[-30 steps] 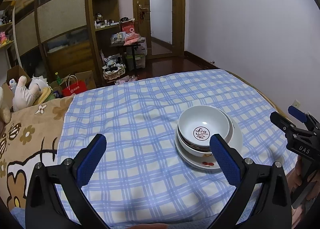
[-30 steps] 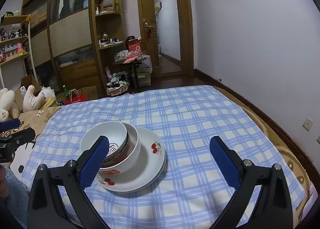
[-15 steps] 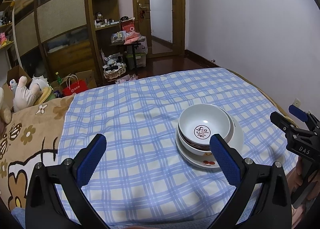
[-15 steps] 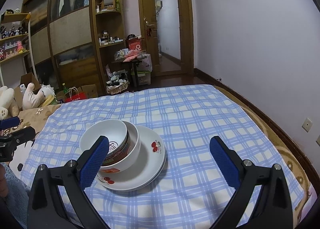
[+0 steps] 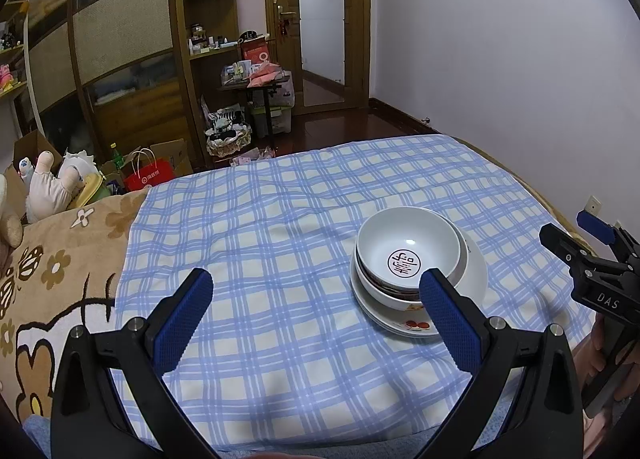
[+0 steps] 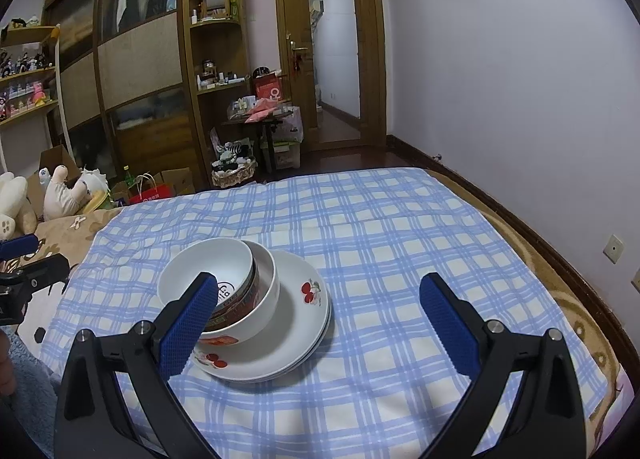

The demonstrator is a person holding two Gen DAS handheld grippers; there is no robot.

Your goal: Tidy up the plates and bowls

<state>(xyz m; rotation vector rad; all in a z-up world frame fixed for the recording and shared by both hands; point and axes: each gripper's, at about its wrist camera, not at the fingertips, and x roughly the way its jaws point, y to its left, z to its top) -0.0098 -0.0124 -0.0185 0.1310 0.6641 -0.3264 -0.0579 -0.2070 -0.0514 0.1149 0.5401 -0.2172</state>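
Blue-and-white checked cloth (image 5: 280, 259) covers most of the bed; use it as the reference. Tan floral blanket (image 5: 52, 259) borders its left edge. Left gripper (image 5: 316, 319) hovers over the cloth's near edge, fingers spread wide, nothing between them. Right gripper (image 6: 320, 319) is also above the near edge, fingers equally wide apart, empty; it also shows at the cloth's right edge in the left wrist view. White plates (image 6: 296, 323), stacked, cherry print, sit on the cloth's near half, right of centre from the left wrist view. Exact plate count unclear. Larger white bowl (image 6: 266, 299) sits on the plates, offset toward their left side. Smaller white bowl (image 5: 408, 243) with a round printed mark inside is nested in it, tilted. Neither gripper touches the stack.
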